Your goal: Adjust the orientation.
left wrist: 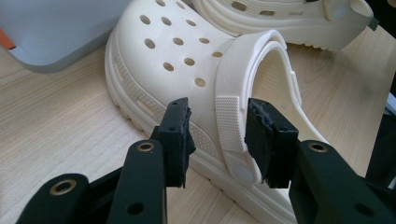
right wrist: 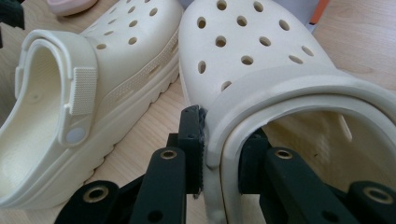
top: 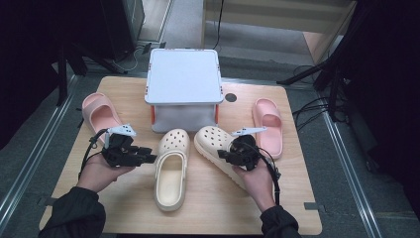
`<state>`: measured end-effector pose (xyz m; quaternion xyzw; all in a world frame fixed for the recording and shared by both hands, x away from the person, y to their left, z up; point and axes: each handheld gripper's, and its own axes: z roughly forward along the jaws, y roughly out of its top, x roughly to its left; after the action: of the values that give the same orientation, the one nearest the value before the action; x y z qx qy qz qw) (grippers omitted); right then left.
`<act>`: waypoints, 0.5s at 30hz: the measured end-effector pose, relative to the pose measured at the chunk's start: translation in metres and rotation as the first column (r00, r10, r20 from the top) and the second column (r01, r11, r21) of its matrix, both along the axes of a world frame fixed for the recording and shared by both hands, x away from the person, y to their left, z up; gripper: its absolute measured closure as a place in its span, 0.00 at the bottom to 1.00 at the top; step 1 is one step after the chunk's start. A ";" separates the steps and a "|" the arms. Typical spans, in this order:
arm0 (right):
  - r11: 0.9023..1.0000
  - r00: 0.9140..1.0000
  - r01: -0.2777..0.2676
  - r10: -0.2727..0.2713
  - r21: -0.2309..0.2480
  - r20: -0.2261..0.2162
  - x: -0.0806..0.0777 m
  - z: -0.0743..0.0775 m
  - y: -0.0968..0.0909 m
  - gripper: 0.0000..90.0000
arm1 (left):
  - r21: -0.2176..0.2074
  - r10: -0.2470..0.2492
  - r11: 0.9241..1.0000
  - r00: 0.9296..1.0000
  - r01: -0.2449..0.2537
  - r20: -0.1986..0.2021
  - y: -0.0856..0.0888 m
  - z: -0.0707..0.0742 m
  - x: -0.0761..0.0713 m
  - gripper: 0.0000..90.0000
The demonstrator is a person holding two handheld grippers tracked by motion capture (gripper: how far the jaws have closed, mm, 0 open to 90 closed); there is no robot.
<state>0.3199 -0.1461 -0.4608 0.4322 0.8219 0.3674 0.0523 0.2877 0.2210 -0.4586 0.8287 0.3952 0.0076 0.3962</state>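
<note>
The right tool [right wrist: 219, 154] pinches the side wall of the right cream clog [right wrist: 261, 60] — one jaw outside, one inside the opening — and that clog lies tilted on the desk [top: 213, 208]. Just beside it sits the left cream clog [left wrist: 187, 65], flat. The left tool [left wrist: 217, 140] is spread, its jaws astride that clog's strap without pressing it.

— We see the table [top: 208, 208] evenly lit from above, while the room around it falls into near black.

— We agree. Both gripper views are bright; shadows stay soft, nearest jaws blur slightly, and we find no glare.
</note>
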 end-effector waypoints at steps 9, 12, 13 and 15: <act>1.000 1.000 -0.007 0.007 -0.009 -0.015 0.011 -0.008 0.011 0.85 | 0.007 0.019 1.000 1.000 -0.019 -0.007 0.007 -0.002 -0.009 0.65; 1.000 1.000 -0.004 0.004 -0.021 -0.019 0.014 -0.010 0.015 0.85 | 0.007 0.028 1.000 1.000 -0.028 -0.007 0.009 -0.003 -0.013 0.65; 1.000 1.000 -0.007 0.007 -0.023 -0.020 0.015 -0.011 0.016 0.85 | 0.010 0.031 0.999 1.000 -0.031 -0.007 0.009 -0.003 -0.014 0.65; 1.000 1.000 -0.003 0.002 -0.019 -0.023 0.016 -0.012 0.016 0.85 | 0.010 0.032 0.999 0.999 -0.032 -0.010 0.010 -0.004 -0.016 0.65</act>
<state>0.3361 -0.1300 -0.4729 0.4348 0.8264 0.3548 0.0465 0.2720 0.2311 -0.4623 0.8242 0.4102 0.0114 0.3902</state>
